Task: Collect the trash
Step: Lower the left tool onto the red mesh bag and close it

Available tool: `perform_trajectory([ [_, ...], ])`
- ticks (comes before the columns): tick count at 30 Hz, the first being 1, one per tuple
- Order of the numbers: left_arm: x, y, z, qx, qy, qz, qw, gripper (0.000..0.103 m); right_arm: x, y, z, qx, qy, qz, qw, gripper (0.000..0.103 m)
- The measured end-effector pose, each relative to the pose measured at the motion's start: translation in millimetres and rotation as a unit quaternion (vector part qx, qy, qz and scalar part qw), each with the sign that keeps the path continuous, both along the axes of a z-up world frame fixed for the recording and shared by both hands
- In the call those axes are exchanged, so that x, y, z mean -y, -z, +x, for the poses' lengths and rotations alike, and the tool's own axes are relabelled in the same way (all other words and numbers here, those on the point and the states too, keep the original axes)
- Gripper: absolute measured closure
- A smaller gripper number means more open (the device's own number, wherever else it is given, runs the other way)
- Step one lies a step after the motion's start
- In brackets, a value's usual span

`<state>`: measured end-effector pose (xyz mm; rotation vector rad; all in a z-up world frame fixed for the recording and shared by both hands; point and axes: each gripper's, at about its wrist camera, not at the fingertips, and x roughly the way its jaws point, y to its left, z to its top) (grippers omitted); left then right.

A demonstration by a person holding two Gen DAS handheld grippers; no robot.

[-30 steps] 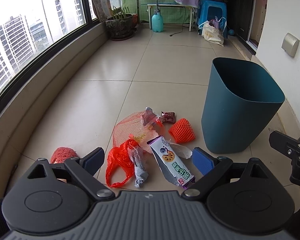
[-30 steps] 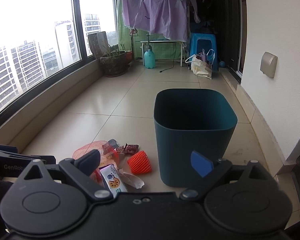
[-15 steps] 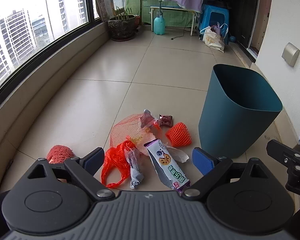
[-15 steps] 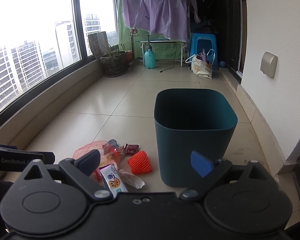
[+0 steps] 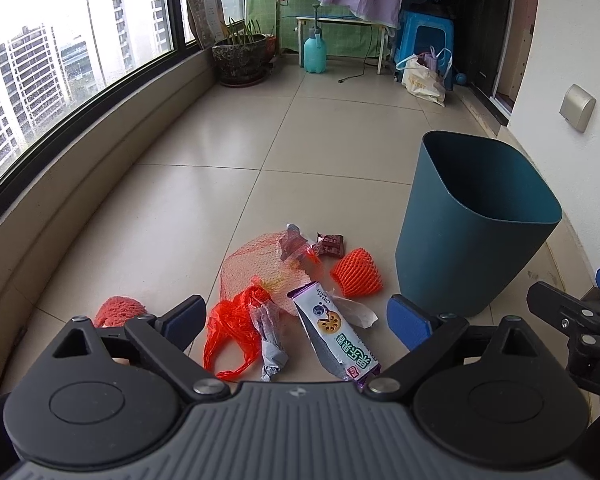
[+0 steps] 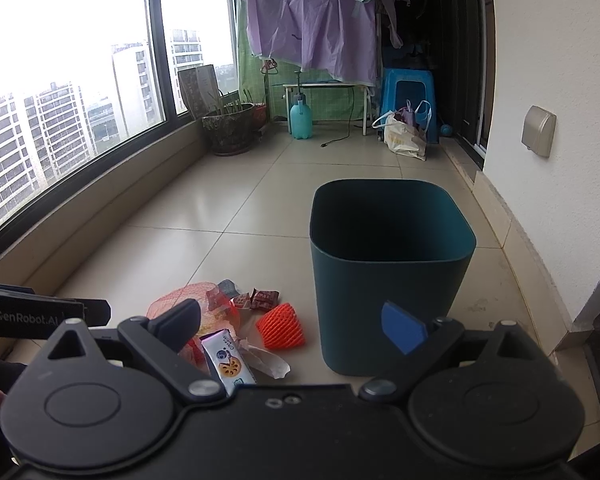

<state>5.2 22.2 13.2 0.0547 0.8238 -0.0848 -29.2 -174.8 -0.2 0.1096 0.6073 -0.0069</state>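
Observation:
A dark teal bin [image 5: 472, 224] stands open on the tiled floor, also in the right wrist view [image 6: 392, 276]. Left of it lies a trash pile: a purple-white snack wrapper [image 5: 332, 332], an orange foam net [image 5: 356, 274], a red mesh bag [image 5: 268, 268], a red plastic bag [image 5: 236, 324], a crumpled grey wrapper [image 5: 270, 338], a small brown wrapper [image 5: 330, 244] and a red net ball [image 5: 120, 310]. My left gripper [image 5: 296, 320] is open and empty above the pile. My right gripper [image 6: 296, 328] is open and empty, facing the bin.
A low window ledge [image 5: 80, 200] runs along the left. A white wall [image 6: 552, 80] is at the right. Far back stand a plant pot [image 5: 242, 56], a teal spray bottle [image 5: 314, 50], a blue stool [image 5: 426, 48] and a shopping bag [image 5: 424, 80].
The left wrist view has tilted up a little, so the trash and bin sit slightly lower and farther in frame. The right gripper has hardly moved. Both stay open.

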Motion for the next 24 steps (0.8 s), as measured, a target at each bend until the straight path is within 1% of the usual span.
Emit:
perform_trajectory([
  [3, -7.5, -4.3, 13.7, -0.001, -0.011, 0.006, 0.9999, 0.005, -6.9, -1.2, 4.9, -0.005, -0.010, -0.015, 1.000, 0.006],
  [5, -17.1, -10.9, 28.2, -0.005, -0.017, -0.002, 0.9998, 0.005, -15.6, -4.1, 11.4, -0.005, -0.033, -0.029, 0.999, 0.006],
  [6, -20.7, -14.6, 35.4, -0.004, -0.018, -0.001, 0.9998, 0.005, -22.2, -8.0, 17.7, 0.001, -0.049, -0.040, 0.998, 0.006],
  [8, -23.9, -23.4, 49.4, 0.012, -0.022, 0.023, 0.9994, 0.005, -32.2, -13.3, 28.5, 0.014, -0.088, -0.062, 0.994, 0.006],
  [9, -26.2, -28.2, 57.2, 0.021, -0.022, 0.028, 0.9991, 0.005, -37.3, -14.1, 37.0, 0.018, -0.113, -0.077, 0.991, 0.006],
  [11, -28.6, -35.3, 73.4, 0.029, -0.024, 0.028, 0.9989, 0.005, -43.9, -10.7, 50.0, 0.017, -0.144, -0.086, 0.986, 0.006],
  [12, -29.4, -37.0, 80.7, 0.029, -0.024, 0.025, 0.9990, 0.005, -49.0, -5.7, 58.9, 0.014, -0.165, -0.091, 0.982, 0.006],
  [15, -28.4, -38.6, 107.6, 0.029, -0.033, 0.026, 0.9987, 0.005, -56.5, 16.0, 80.8, -0.011, -0.197, -0.092, 0.976, 0.006],
  [18, -24.8, -31.3, 128.3, 0.025, -0.041, 0.036, 0.9982, 0.005, -60.5, 41.6, 102.2, -0.047, -0.201, -0.095, 0.974, 0.006],
  [21, -20.5, -13.0, 148.1, 0.000, -0.049, 0.037, 0.9981, 0.005, -61.6, 60.7, 118.5, -0.065, -0.205, -0.098, 0.972, 0.006],
  [24, -19.9, 8.9, 167.3, -0.031, -0.056, 0.035, 0.9974, 0.005, -67.3, 81.2, 129.8, -0.075, -0.228, -0.110, 0.964, 0.006],
])
